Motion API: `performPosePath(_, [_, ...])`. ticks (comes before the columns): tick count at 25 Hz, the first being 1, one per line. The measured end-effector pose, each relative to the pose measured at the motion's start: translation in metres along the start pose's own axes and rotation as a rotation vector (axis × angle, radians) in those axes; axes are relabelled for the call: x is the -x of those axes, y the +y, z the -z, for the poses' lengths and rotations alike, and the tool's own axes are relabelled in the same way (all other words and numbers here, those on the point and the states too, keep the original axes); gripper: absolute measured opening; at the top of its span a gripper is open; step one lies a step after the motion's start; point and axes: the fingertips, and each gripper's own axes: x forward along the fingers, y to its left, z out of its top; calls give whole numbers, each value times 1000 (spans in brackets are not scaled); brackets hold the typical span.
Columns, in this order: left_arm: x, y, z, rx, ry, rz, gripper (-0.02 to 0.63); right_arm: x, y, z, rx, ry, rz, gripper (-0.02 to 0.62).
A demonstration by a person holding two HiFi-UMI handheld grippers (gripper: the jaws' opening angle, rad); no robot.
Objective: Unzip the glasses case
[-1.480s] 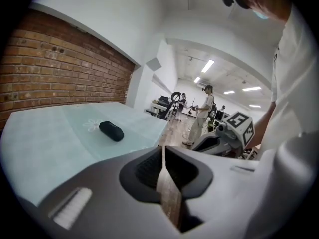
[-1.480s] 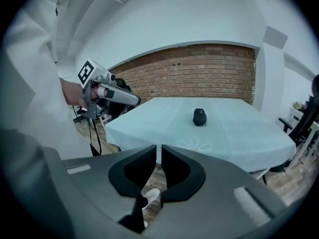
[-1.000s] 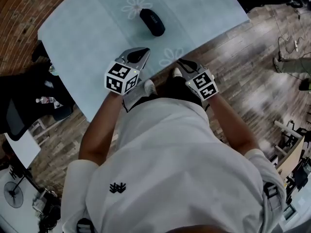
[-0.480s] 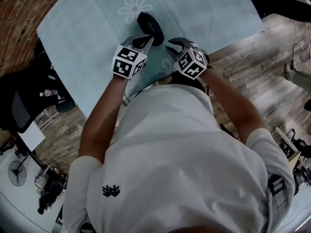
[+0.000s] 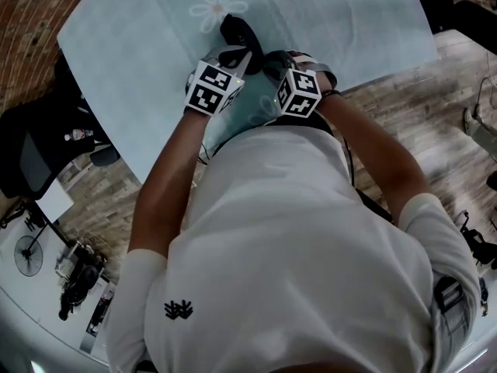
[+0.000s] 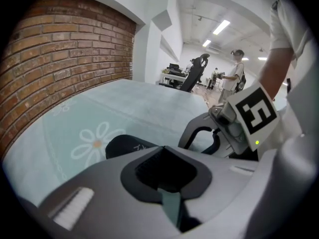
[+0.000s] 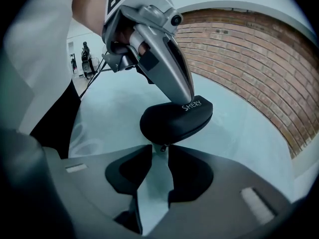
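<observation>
Tablecloth [image 5: 140, 61], brick wall [image 6: 65, 49] | left gripper [image 7: 187, 97] touches glasses case [image 7: 174, 121] | right gripper [image 7: 159, 151] beside

Lab hall: brick wall [image 6: 60, 59], ceiling strip lights [image 6: 222, 27]

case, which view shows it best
The right gripper view: most of the case, with its zip pull, faces the camera. The head view shows only its far end; the left gripper view, a sliver.

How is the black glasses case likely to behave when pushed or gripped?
The glasses case probably holds its shape: its shell shows no dent under the left gripper tip. Its rounded underside may rock, and it could slide on the smooth tablecloth.
</observation>
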Motion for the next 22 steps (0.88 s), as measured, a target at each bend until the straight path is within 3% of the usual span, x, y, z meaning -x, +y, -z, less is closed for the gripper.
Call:
performPosePath(6, [-7,-5,2,-1,18,16,57,0,-10,0,51,6,-16,63])
performPosePath(8, [-8,-6,2,1,17,14,55,1,-10,2,50,0,-28,29])
performPosePath(22, [-7,-4,5,20,20,7,55,10,-8,5,-77,-43,-104,18])
